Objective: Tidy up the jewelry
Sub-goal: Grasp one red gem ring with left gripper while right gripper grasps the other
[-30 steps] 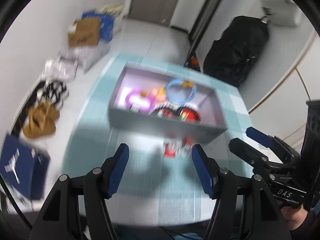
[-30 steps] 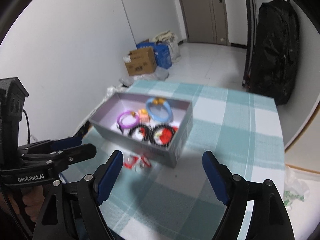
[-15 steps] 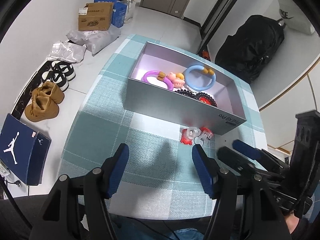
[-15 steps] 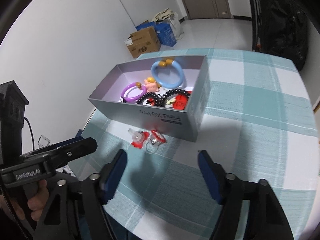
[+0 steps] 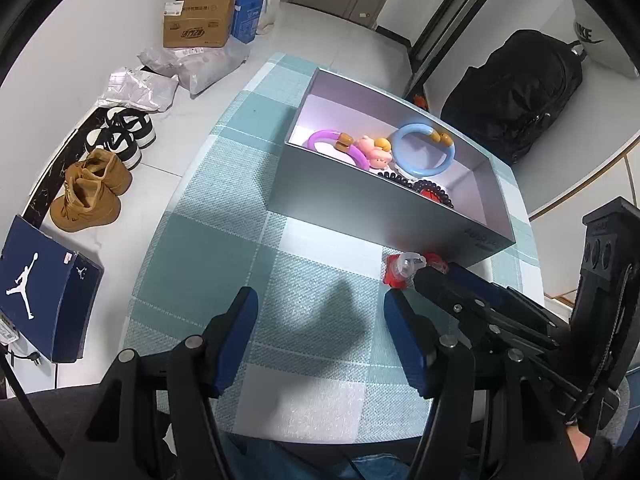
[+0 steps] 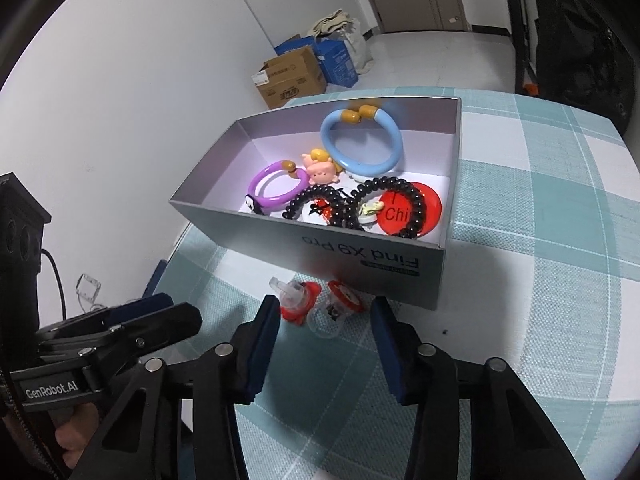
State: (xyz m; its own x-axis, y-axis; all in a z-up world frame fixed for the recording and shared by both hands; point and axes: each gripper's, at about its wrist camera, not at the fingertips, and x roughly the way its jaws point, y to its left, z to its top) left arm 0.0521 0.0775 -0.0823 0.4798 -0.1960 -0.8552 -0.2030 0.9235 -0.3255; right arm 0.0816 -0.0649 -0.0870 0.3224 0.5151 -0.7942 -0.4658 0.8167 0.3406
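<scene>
A grey box (image 6: 360, 256) on the checked tablecloth holds a blue bangle (image 6: 394, 140), a purple bangle (image 6: 260, 194), a pink doll charm (image 6: 320, 168), black bead bracelets (image 6: 416, 200) and a red badge (image 6: 430, 210). Two small red-and-clear trinkets (image 6: 298, 300) lie on the cloth against the box's front wall. My right gripper (image 6: 325, 320) hovers just in front of them. Its jaws are closing, one on each side of the trinkets, and the pads are clear of them. My left gripper (image 5: 320, 304) stands open over bare cloth, left of the trinkets (image 5: 400, 270).
The table's near edge lies just below both grippers. On the floor to the left are brown shoes (image 5: 92, 192), a blue shoe box (image 5: 44, 280) and cardboard boxes (image 5: 198, 20). A black backpack (image 5: 516, 92) stands behind the table.
My right gripper has come down toward the trinkets and its jaws have narrowed around them. My left gripper keeps the same opening, and its view has tilted a little.
</scene>
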